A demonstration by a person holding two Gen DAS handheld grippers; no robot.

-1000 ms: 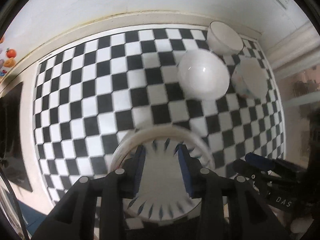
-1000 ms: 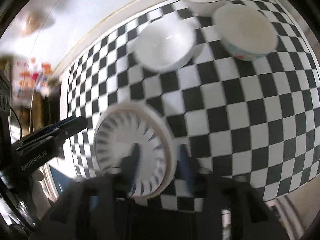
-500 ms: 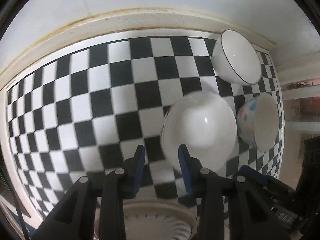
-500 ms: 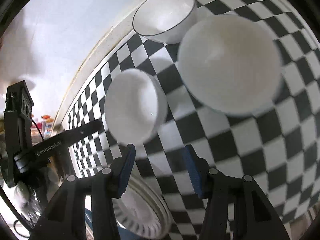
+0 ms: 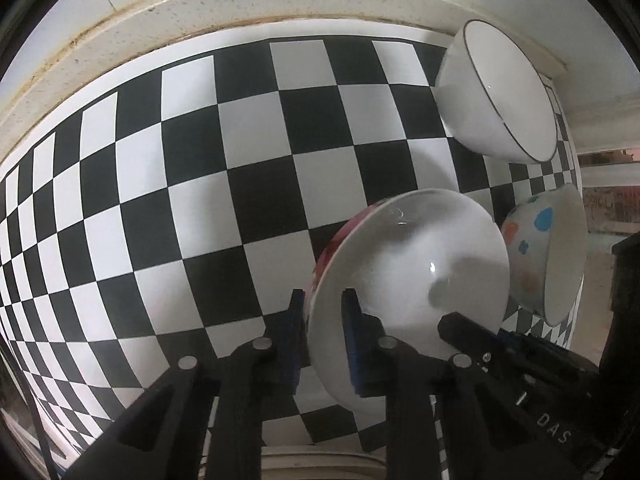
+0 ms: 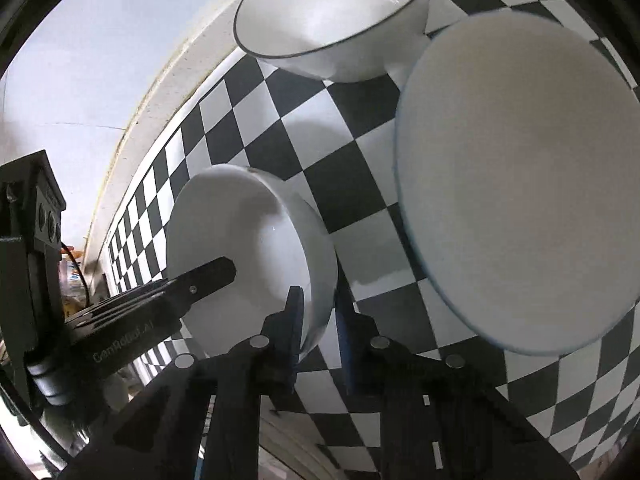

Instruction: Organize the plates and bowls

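White glazed bowl (image 5: pixel 408 280), red-patterned outside, sits on the checkered table (image 5: pixel 200 200) and is gripped from both sides. The left gripper (image 5: pixel 322 336) pinches its near-left rim, one pad outside the wall and one inside. The right gripper (image 6: pixel 318 328) straddles the opposite rim the same way. Both sets of jaws have just been closing and now clench on that rim, so the bowl lies directly between the two hands, neither nearer than the other. Any lift would likely have to go straight up with both hands together.

Just beside it on the right stands a dotted bowl (image 5: pixel 536 256), close enough to be knocked. A black-rimmed bowl (image 5: pixel 496 92) stands farther back, near the table's far edge. A plate's rim (image 5: pixel 320 466) shows at the near edge, below the jaws.
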